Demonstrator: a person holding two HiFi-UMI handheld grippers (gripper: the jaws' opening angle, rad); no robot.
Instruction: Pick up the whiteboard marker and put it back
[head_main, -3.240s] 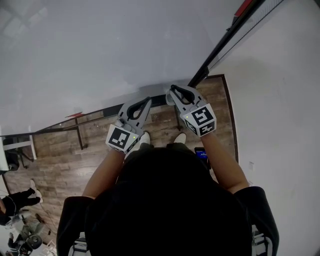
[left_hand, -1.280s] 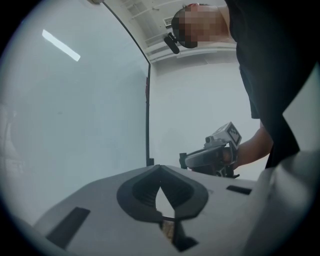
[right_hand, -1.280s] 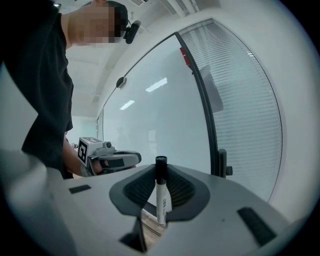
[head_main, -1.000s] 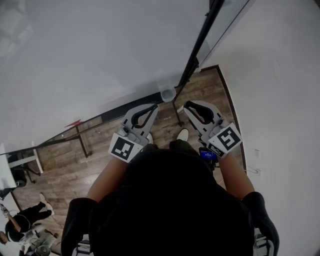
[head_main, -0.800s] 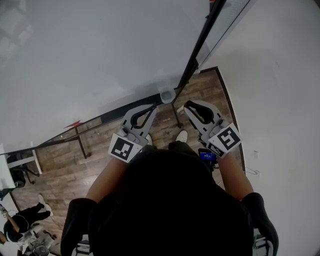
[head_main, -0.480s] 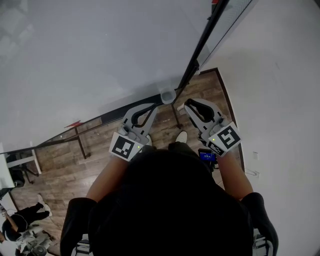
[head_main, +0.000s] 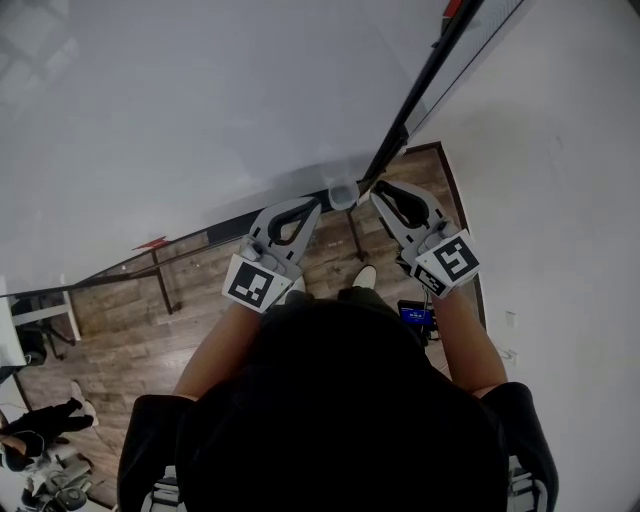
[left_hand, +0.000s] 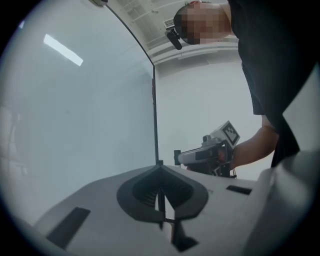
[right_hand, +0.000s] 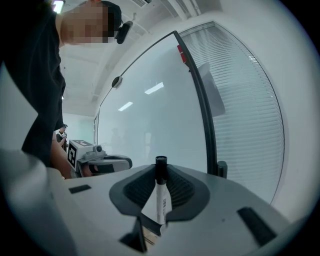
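Right hand-held gripper (right_hand: 161, 170): jaws clamped on the marker (right_hand: 161, 197). The marker stands upright between the pads, black cap up and poking just past the jaw tips, white barrel running down into the grip. It is held square, with no visible tilt.

Left hand-held gripper (left_hand: 160, 172): jaws closed to a thin seam with nothing between them. It is idle, raised alongside the right one.

In the head view both units are up in front of the person, tips forward, left (head_main: 310, 203) and right (head_main: 385, 190) close together but apart. Between the tips is a small pale cup (head_main: 343, 193) at the bottom edge of the whiteboard (head_main: 200, 100). It looks like the marker's holder, though I can't tell how it is mounted. The right gripper's tips are just beside it. I can't make out the marker in this view.

Beyond that, a black frame post (head_main: 420, 95) runs up the board's right edge, with wood floor (head_main: 130, 300) far below.

Status, my read: the pick is done and the marker is secure in the right gripper. The put-back is not done, since the marker isn't in the cup. What's left is to line it up over the cup, lower it in, and open the jaws.
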